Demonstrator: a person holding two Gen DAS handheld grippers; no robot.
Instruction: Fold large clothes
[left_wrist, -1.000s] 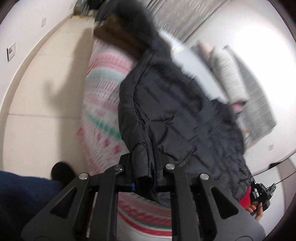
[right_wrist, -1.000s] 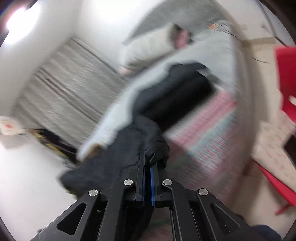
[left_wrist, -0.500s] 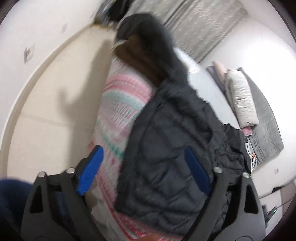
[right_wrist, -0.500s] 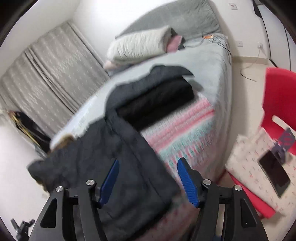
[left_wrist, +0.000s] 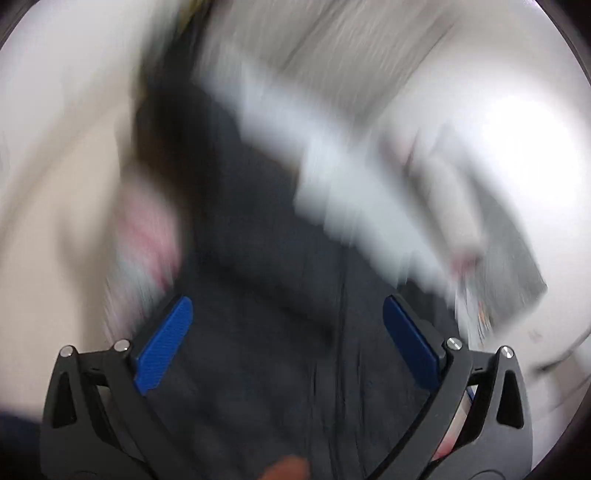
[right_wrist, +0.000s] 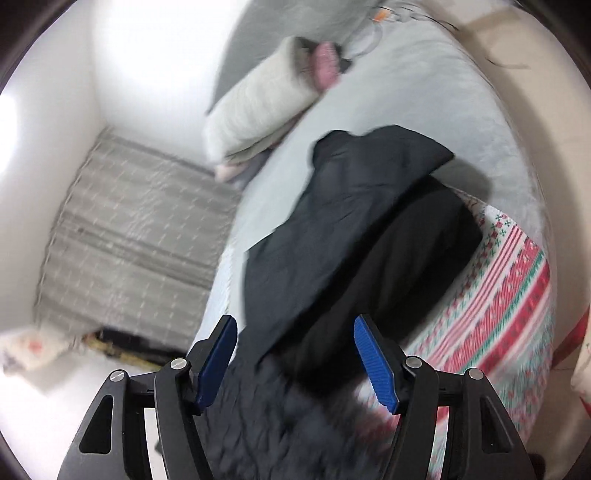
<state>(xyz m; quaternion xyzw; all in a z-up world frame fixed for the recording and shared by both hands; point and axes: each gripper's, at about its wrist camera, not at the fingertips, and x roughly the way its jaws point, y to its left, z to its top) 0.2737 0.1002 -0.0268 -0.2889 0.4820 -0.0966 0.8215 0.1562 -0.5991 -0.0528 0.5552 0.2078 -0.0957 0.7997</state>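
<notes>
Dark quilted jacket (right_wrist: 343, 236) lies rumpled across the bed (right_wrist: 436, 96), partly over a striped blanket (right_wrist: 506, 291). Both the left hand-held gripper (left_wrist: 288, 343) and the right hand-held gripper (right_wrist: 295, 362) have just spread, pinching nothing.

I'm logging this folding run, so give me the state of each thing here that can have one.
Left gripper: jaws open, just opened wider, nothing clamped.
Right gripper: jaws open, nothing clamped.
Dark jacket: released, lying on the bed, partly folded over itself.
Striped blanket: spread flat under the jacket.
Pillow: lying on the bed near the wall.
</notes>
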